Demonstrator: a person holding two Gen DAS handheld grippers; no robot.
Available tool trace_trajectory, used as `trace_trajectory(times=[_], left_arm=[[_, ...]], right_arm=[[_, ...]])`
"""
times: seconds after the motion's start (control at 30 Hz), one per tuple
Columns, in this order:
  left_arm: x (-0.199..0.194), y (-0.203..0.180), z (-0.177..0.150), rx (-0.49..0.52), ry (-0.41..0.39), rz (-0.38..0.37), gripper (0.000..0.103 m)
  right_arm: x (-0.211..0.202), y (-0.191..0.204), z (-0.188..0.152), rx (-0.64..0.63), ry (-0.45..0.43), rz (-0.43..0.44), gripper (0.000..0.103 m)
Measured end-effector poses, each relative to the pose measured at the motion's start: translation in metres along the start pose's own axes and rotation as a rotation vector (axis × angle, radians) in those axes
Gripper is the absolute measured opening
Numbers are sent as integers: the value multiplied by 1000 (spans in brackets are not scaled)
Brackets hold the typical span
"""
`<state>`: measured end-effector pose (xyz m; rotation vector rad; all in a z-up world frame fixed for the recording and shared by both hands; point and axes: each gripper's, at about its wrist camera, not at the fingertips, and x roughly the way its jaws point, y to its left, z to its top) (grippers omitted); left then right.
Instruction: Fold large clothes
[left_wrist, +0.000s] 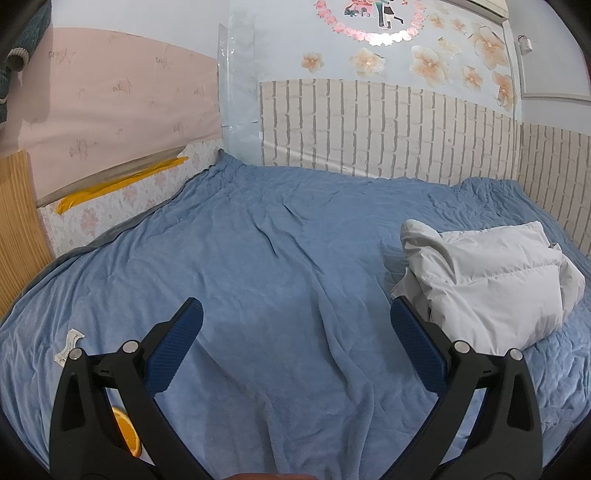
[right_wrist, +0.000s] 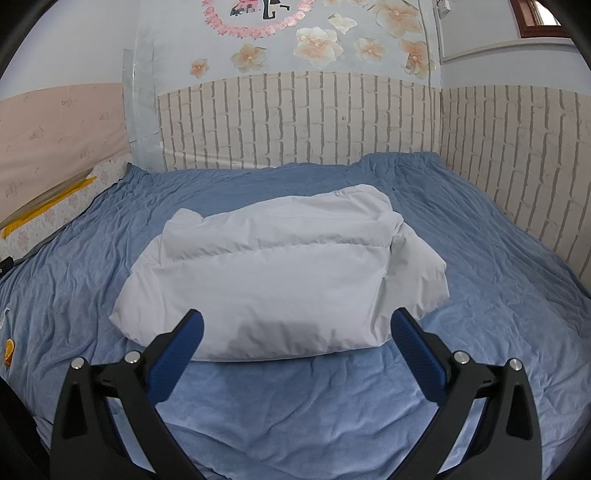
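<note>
Padding in a white quilted puffer jacket (right_wrist: 273, 273), lying folded on the wrinkled blue blanket (right_wrist: 295, 406), fills mid-frame just beyond the wide-open, empty right gripper (right_wrist: 295, 325), its long axis running left to right. The left gripper (left_wrist: 295, 314), equally wide and empty, faces bare blanket with the jacket (left_wrist: 491, 284) at its right edge, so the right is nearer; only the left view shows a white label (left_wrist: 68, 345).

You see a wrinkled blue blanket (left_wrist: 280, 258) spread wide, meeting a brick-pattern wall panel (left_wrist: 388, 125). Peach flower decals (right_wrist: 317, 42) dot the wall above it. A white label (left_wrist: 68, 345) lies on the blanket.
</note>
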<state>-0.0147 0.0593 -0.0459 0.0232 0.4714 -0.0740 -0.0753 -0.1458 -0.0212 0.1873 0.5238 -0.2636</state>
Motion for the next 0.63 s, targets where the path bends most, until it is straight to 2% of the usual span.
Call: trace_trajectory(times=[0.63], left_arm=[[-1,-6,-1,26,-4,-13,100]], right_arm=[[0,1,-1,0,2,0,101]])
